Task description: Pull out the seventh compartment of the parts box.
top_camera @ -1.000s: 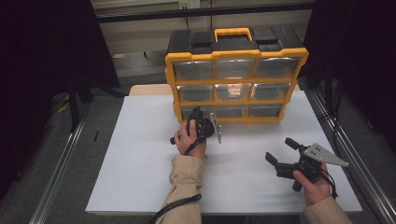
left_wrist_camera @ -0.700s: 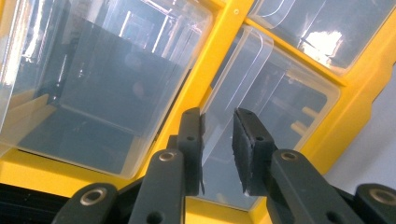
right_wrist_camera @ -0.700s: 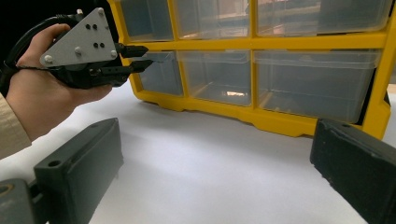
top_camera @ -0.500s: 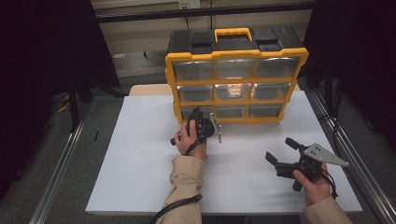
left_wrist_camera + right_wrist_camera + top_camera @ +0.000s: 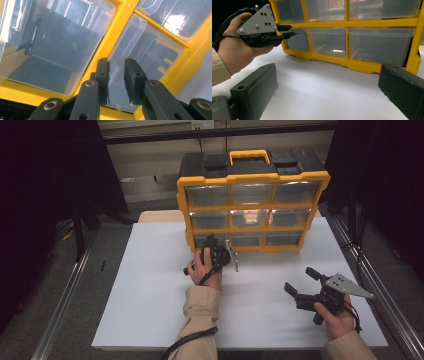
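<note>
Jaws of my left gripper (image 5: pixel 116 75) pinch the clear pull tab (image 5: pixel 130 47) of the bottom-left drawer (image 5: pixel 206 240) in the yellow organizer (image 5: pixel 252 200) at the far edge of the white table (image 5: pixel 150 285). My right gripper (image 5: pixel 300 282) rests apart, low at the near right, jaws spread wide on nothing.
</note>
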{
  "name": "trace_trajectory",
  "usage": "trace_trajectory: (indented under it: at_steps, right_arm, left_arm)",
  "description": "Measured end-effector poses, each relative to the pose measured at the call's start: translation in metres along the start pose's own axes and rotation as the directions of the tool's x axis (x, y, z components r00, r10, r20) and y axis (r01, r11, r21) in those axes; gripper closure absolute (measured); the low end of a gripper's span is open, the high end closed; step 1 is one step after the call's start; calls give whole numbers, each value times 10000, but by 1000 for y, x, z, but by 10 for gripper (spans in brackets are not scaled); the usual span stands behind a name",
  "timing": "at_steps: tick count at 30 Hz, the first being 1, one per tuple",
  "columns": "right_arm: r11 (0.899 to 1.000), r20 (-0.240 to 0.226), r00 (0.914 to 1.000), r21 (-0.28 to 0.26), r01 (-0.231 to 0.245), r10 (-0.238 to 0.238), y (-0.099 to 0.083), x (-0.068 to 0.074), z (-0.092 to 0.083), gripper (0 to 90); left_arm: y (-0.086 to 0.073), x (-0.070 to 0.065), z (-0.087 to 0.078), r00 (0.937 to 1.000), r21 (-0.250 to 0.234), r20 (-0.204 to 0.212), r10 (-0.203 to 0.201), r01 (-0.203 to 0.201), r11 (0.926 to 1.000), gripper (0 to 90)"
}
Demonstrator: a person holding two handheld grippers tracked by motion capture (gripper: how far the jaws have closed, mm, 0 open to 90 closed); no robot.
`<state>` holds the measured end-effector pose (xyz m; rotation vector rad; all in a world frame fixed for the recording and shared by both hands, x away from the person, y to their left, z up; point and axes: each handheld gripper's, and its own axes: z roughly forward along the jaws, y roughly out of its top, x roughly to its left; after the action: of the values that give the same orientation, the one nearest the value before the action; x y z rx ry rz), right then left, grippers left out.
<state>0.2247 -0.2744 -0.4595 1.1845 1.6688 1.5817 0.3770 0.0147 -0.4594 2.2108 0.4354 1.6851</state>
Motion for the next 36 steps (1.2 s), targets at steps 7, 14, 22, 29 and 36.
trace_trajectory:
  at_steps: [7, 14, 22, 29, 36]
  right_arm:
    - [10000, 34, 10000, 1, 27, -27, 0, -1, 0, 20]
    - [10000, 49, 10000, -28, 67, -67, 0, -1, 1, 20]
    - [10000, 59, 10000, -47, 52, -51, 0, -1, 1, 20]
    - [10000, 23, 10000, 21, 24, -24, 0, 0, 0, 20]
    - [10000, 29, 10000, 4, 53, -53, 0, 0, 0, 20]
  left_arm:
    - [3, 0, -1, 9997, 59, 91, -236, 235, 9997, 745]
    - [6, 1, -2, 9998, 177, 58, -193, 192, 9997, 741]
    - [3, -1, -2, 9998, 36, 4, -207, 207, 9998, 738]
    - [-3, 3, -2, 9993, 301, -50, 366, -365, 9989, 730]
    - [-16, 10, 0, 9978, 589, -62, 657, -652, 9961, 739]
